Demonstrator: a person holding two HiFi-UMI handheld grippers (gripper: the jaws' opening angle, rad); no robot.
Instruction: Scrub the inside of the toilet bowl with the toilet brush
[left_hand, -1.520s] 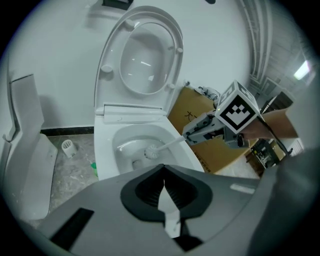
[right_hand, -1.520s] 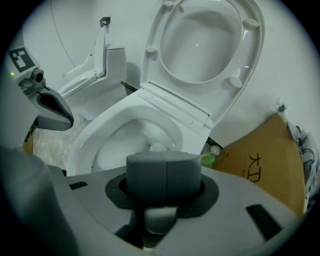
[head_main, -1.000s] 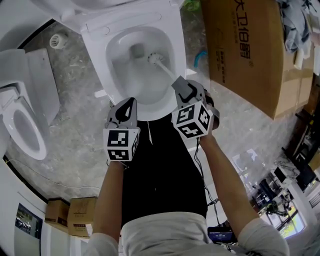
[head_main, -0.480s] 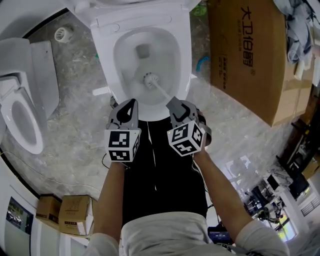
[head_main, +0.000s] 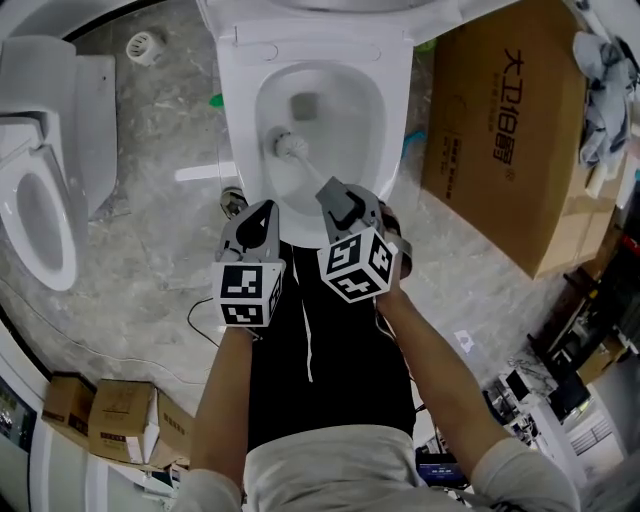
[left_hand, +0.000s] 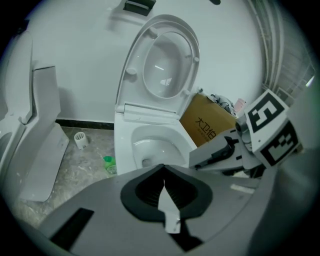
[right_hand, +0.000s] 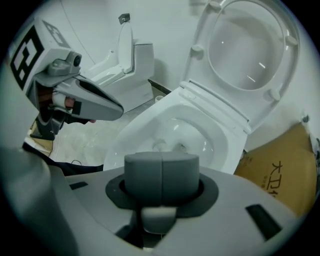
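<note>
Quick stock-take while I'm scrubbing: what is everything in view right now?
toilet: one, white, lid up, straight ahead.
toilet brush: one, white, head inside the bowl towards its left side.
second toilet: one, white, on the floor at far left.
large cardboard box: one, brown, right of the toilet.
small cardboard boxes: two, brown, lower left.
green bottle: one, green, on the floor left of the toilet.
slotted cup: one, white, on the floor by the wall.
cloth heap: one, grey-blue, on the large cardboard box.
left gripper: grey, jaws together, empty.
right gripper: grey, shut on the brush handle.
</note>
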